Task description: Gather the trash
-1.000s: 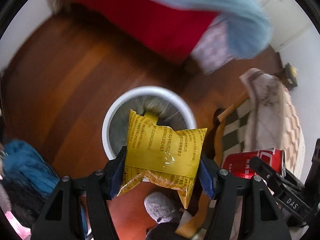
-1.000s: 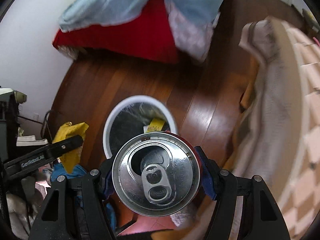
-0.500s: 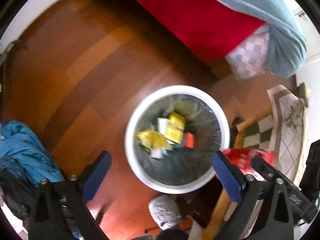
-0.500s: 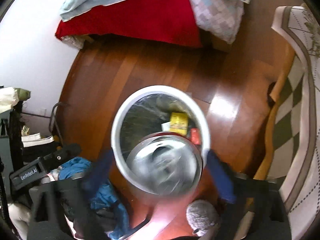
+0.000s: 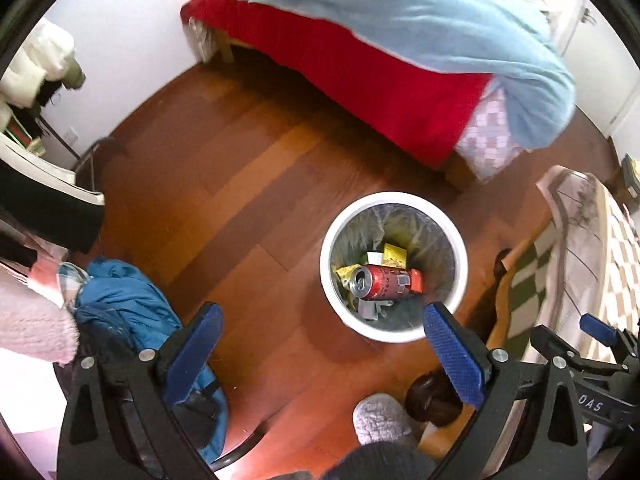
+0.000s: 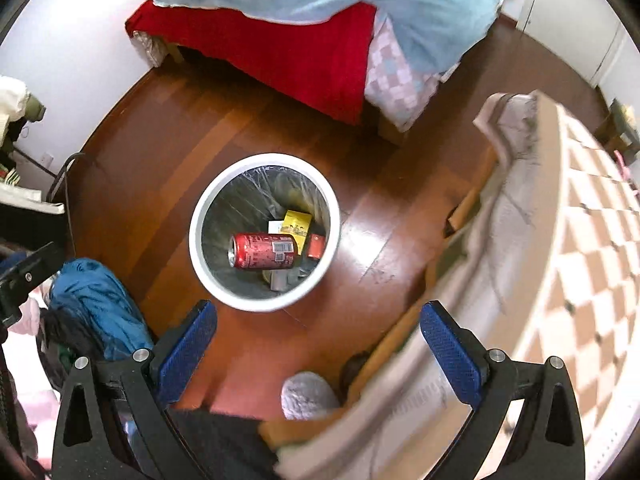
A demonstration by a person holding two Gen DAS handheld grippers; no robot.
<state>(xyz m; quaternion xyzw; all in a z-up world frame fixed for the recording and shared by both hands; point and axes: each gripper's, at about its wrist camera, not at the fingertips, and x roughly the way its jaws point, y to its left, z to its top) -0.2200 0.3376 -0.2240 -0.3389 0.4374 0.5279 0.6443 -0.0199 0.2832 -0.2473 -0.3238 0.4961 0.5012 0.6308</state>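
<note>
A white round bin point(image 5: 344, 308) point(image 6: 208, 272) with a clear liner stands on the wooden floor. Inside lies a red drink can point(image 5: 386, 282) point(image 6: 264, 251) on its side, on top of a yellow wrapper point(image 5: 346, 271) and other yellow packets point(image 5: 395, 256) point(image 6: 297, 223). My left gripper point(image 5: 326, 354) hangs open above the floor just in front of the bin, nothing between its blue pads point(image 5: 454, 358). Also open and empty, my right gripper point(image 6: 320, 346) hovers just in front of the bin; its arm shows in the left wrist view at the lower right.
A bed with a red sheet point(image 5: 360, 64) point(image 6: 280, 48) and light blue blanket stands beyond the bin. Blue clothing point(image 5: 132, 304) point(image 6: 100, 308) is piled at the left. A table with a checked cloth point(image 6: 580, 240) is on the right. A grey slipper point(image 5: 380, 420) point(image 6: 306, 396) sits below.
Both grippers opened and rose away from the bin. The yellow wrapper dropped in first, then the red can, which now lies on top of the trash.
</note>
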